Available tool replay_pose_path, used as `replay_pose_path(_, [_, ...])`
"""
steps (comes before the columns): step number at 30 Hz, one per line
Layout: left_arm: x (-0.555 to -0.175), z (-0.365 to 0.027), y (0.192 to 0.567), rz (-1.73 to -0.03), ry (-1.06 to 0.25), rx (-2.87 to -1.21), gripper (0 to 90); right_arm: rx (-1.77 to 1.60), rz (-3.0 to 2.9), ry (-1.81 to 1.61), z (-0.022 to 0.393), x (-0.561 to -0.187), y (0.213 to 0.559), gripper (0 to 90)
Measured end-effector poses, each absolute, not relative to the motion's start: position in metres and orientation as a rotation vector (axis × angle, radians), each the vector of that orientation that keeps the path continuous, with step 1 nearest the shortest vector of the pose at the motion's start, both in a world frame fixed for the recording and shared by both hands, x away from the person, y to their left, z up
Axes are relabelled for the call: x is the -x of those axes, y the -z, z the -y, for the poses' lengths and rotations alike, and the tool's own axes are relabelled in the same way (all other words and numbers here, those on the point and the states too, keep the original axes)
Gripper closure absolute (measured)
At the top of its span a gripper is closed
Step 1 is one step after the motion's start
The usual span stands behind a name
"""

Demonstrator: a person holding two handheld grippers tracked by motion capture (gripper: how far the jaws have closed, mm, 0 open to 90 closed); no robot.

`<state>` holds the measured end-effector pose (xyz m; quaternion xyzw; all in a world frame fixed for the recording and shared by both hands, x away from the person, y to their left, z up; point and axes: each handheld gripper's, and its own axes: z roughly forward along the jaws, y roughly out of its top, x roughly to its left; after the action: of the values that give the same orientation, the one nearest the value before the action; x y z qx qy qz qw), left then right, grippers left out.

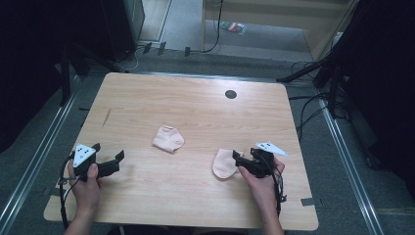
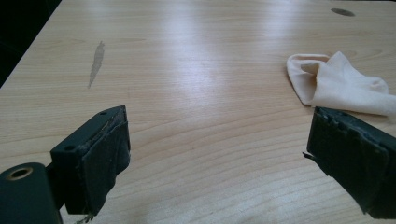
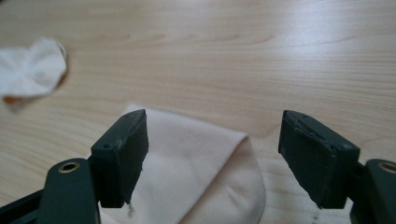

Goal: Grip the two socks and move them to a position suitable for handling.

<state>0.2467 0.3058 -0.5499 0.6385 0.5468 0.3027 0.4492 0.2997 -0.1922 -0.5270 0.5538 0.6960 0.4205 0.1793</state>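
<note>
Approach step: right tool [image 1: 241, 160], jaws wide and gripping nothing, straddles the near sock [image 1: 224, 163] on the desk [image 1: 195, 98] right; next close on it; left tool [image 1: 110, 164] idle, open, empty.

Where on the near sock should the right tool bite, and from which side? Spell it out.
Grip the near sock at its right edge, beside the right tool, coming in low from the right. It lies flat on the table, so the edge must be pinched. In the right gripper view the open jaws already straddle it.
</note>
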Motion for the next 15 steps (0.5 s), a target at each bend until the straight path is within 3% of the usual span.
replay_pose_path(6, [-0.247,-0.303,0.55,-1.344,-0.736,-1.615,6.5,-1.52,-2.04,-1.11,0.18,-0.295,0.538,25.3])
replay_pose_path(15, [-0.248,-0.304,0.55,-1.351,-0.728,-1.616,6.5,-1.471,-2.102,-1.023,0.178,-0.294,0.544,43.4])
